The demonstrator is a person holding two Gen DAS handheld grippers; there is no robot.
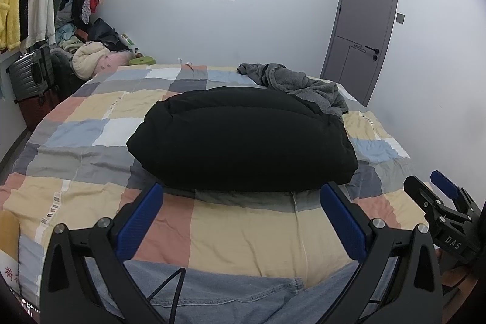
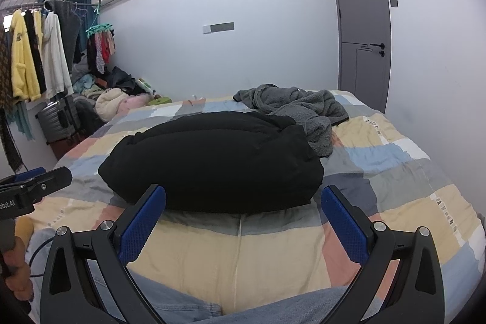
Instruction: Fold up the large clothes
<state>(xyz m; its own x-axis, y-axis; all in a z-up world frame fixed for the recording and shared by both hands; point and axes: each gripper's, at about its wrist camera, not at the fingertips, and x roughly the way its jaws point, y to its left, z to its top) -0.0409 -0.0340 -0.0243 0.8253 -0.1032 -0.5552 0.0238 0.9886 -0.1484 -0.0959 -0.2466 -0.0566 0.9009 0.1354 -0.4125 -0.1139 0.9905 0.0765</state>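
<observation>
Nearest the cameras, at six o'clock in both wrist views, the person's denim-clad legs (image 1: pixel 231 296) are lying against the patchwork quilt (image 1: pixel 243 236), and above them the left gripper (image 1: pixel 241 196) and the right gripper (image 2: pixel 243 199) are each hanging with their blue pads spread wide, clasping nothing. In the left view the right gripper is also showing at four o'clock, off to the side. Just beyond the fingertips, at the centre of each view, a black padded garment (image 2: pixel 212 160) is sitting as a thick folded bundle on the quilt, apart from both claws. That piece is looking finished, so the step in hand is probably the pause between garments. Past it, toward one o'clock, a grey fleece garment (image 2: pixel 300 108) is lying crumpled and touching the black bundle's far corner. The next move likely calls for reaching over or around the bundle, pinching the fleece and dragging it onto bare quilt to spread it flat.
</observation>
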